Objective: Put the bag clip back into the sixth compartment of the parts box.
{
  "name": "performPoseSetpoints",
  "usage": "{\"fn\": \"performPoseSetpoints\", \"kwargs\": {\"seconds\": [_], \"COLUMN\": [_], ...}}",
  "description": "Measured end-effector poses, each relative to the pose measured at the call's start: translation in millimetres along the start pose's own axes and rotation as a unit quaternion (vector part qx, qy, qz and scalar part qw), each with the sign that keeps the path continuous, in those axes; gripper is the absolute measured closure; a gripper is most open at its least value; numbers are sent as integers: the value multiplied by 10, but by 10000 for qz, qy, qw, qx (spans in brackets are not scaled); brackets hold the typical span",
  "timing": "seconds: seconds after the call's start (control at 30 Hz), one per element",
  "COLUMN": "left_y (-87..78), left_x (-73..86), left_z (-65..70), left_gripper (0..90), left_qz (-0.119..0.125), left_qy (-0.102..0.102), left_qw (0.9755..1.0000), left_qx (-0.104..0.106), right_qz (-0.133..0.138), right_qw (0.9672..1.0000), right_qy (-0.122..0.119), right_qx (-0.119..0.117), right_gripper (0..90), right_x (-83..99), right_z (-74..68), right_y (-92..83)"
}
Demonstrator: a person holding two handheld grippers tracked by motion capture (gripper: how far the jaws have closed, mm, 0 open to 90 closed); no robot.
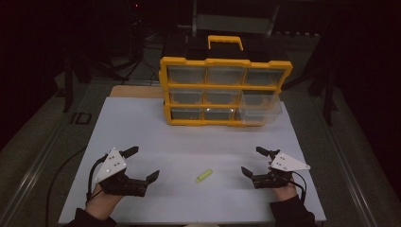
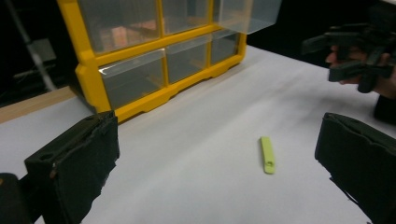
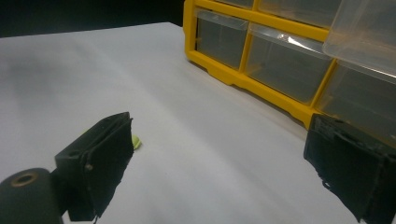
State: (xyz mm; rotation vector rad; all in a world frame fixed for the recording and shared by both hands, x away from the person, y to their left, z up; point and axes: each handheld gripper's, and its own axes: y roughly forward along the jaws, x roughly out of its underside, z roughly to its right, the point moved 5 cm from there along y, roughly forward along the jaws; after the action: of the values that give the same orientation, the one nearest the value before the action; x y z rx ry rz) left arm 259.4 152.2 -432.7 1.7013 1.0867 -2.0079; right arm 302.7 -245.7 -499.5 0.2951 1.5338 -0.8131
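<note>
A small yellow-green strip (image 1: 204,176) lies flat on the white board (image 1: 142,123), between my two grippers. My left gripper (image 1: 144,164) rests at the front left, open and empty. In the left gripper view the strip (image 2: 267,155) lies ahead, nearer the right jaw of that gripper (image 2: 217,140). My right gripper (image 1: 253,161) rests at the front right, also open and empty. In the right gripper view the strip (image 3: 136,141) peeks out from behind the left jaw of that gripper (image 3: 219,154).
A yellow organizer (image 1: 225,90) with clear drawers stands upright at the back of the board. One clear drawer (image 1: 259,101) on its right side is pulled out. A black case with a yellow handle (image 1: 225,41) stands behind it. Dark surroundings ring the table.
</note>
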Motion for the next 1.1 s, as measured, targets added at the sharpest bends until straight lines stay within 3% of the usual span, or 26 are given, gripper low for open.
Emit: {"fn": "performPoseSetpoints", "kwargs": {"seconds": [0.07, 0.23, 0.27, 0.37, 0.57, 0.67, 0.93, 1.1], "left_y": [30, 96, 135, 169, 253, 345, 609, 729], "left_x": [-74, -182, -263, -332, -411, -470, -474, -449], "left_z": [0, 44, 87, 137, 193, 275, 354, 389], "left_gripper": [6, 6, 6, 6, 6, 6, 6, 6], "left_qz": [-44, -122, -130, -121, -129, -118, -215, -229], "left_qy": [19, 140, 102, 169, 179, 301, 338, 382], "left_qw": [10000, 9998, 9995, 9988, 9980, 9969, 9949, 9947], "left_qx": [-54, 53, 251, 437, 589, 724, 922, 931], "right_qz": [10, -10, -4, -5, -6, 3, 4, -3], "right_qw": [10000, 10000, 10000, 10000, 10000, 10000, 10000, 10000], "right_qy": [-6, -33, -34, -29, -40, -32, -25, -35], "right_qx": [-11, -25, -32, -50, -76, -78, -95, -75], "right_gripper": [81, 81, 81, 81, 81, 81, 81, 81], "right_x": [-1, -1, -4, -6, -10, -17, -18, -16], "right_z": [-2, -9, -11, -12, -23, -24, -25, -19], "right_y": [1, 7, 8, 8, 11, 7, 6, 4]}}
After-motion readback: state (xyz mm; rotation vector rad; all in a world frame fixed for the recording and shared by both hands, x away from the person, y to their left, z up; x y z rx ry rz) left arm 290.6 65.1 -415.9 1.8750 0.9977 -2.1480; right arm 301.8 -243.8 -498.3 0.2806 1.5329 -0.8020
